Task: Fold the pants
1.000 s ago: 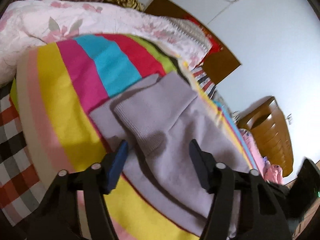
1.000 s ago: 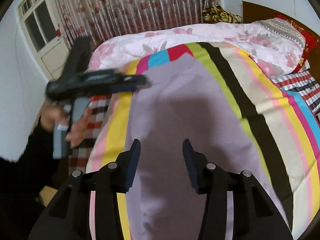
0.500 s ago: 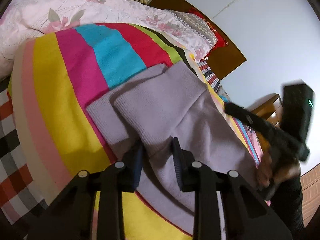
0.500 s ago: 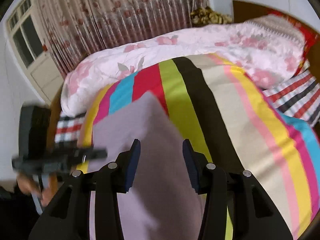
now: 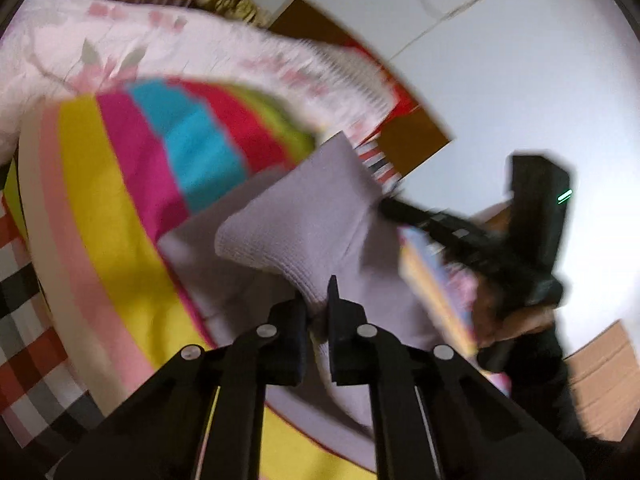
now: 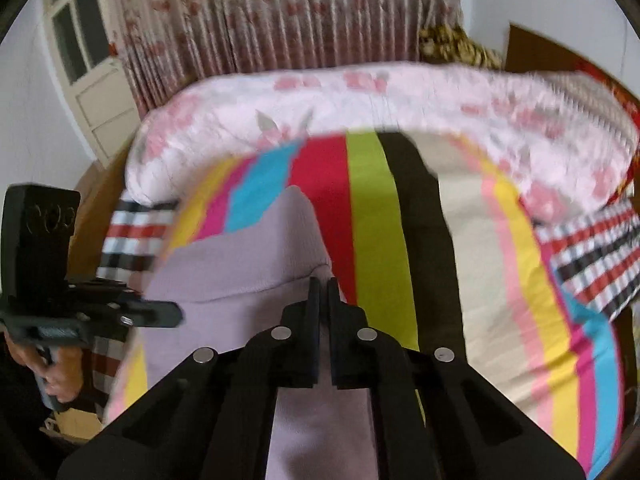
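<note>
The lilac pants (image 5: 304, 220) lie on the striped blanket (image 5: 92, 200) that covers the bed, their ribbed cuff end raised off the stripes toward the floral quilt (image 5: 120, 44) at the far side of the blanket. The left gripper (image 5: 318, 300) has just been closing and its jaws now pinch a fold of the pants at the near corner of that cuff, with the fabric bunched between the pads. In the right wrist view the same pants (image 6: 244, 268) spread over the blanket's (image 6: 368, 216) yellow, pink and blue stripes, near the quilt (image 6: 360, 96). The right gripper (image 6: 323, 286) has also just been closing; its jaws are drawn together on the opposite corner of the cuff edge, where a thin seam of cloth sits between them. Each gripper appears in the other's view, held by a hand (image 6: 56, 376) beside the blanket's edge. Both views are motion-blurred.
</note>
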`<state>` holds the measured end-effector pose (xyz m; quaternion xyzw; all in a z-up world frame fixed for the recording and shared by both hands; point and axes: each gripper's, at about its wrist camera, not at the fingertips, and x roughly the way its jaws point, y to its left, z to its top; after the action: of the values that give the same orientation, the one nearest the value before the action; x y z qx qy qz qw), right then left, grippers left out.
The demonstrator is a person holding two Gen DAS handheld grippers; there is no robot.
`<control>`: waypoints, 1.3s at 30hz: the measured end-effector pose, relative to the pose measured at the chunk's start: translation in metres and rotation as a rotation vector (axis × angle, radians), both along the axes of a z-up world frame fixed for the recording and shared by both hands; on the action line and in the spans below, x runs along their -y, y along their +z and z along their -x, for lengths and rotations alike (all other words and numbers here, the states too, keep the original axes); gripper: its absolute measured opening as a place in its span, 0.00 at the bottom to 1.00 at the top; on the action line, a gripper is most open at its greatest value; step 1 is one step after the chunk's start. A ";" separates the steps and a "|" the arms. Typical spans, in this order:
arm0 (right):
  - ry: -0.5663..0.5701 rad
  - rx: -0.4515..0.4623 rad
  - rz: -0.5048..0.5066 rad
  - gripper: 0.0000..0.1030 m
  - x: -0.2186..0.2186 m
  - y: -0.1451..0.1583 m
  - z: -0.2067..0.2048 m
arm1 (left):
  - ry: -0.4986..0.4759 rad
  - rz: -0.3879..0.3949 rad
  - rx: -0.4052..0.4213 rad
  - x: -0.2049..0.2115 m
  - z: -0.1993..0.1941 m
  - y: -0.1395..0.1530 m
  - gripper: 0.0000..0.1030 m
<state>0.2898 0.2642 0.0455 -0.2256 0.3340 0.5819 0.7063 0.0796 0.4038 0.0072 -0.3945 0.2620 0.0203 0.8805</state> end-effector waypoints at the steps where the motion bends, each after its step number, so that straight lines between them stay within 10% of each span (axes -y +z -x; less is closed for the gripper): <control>1: 0.004 -0.005 -0.026 0.05 0.001 0.008 0.002 | 0.011 -0.030 0.006 -0.002 0.004 0.008 0.08; 6: -0.035 0.000 0.151 0.05 -0.034 -0.038 -0.001 | 0.005 0.044 -0.193 -0.030 -0.023 -0.046 0.08; 11: -0.090 -0.053 0.150 0.08 -0.030 -0.053 -0.008 | 0.002 -0.007 -0.203 -0.027 -0.026 -0.051 0.19; 13: -0.123 -0.048 0.158 0.38 -0.026 -0.051 -0.012 | 0.006 -0.018 -0.220 -0.028 -0.028 -0.053 0.26; 15: -0.143 -0.052 0.151 0.40 -0.016 -0.043 -0.010 | -0.001 -0.006 -0.206 -0.028 -0.028 -0.052 0.37; 17: -0.140 -0.036 0.087 0.40 0.014 -0.023 0.003 | 0.000 0.008 -0.170 -0.026 -0.022 -0.045 0.83; 18: -0.135 -0.013 0.060 0.40 0.032 -0.015 0.014 | 0.021 -0.005 -0.150 -0.025 -0.017 -0.040 0.89; 27: -0.174 -0.018 0.092 0.27 0.204 -0.042 0.142 | -0.046 0.032 -0.095 0.003 -0.011 -0.042 0.80; 39: -0.182 0.140 0.187 0.16 0.219 -0.075 0.192 | -0.037 0.063 -0.142 0.003 -0.022 -0.058 0.72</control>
<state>0.0974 0.0456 -0.0299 -0.2992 0.3557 0.4646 0.7537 0.1014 0.4012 -0.0511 -0.4148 0.3314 0.0237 0.8471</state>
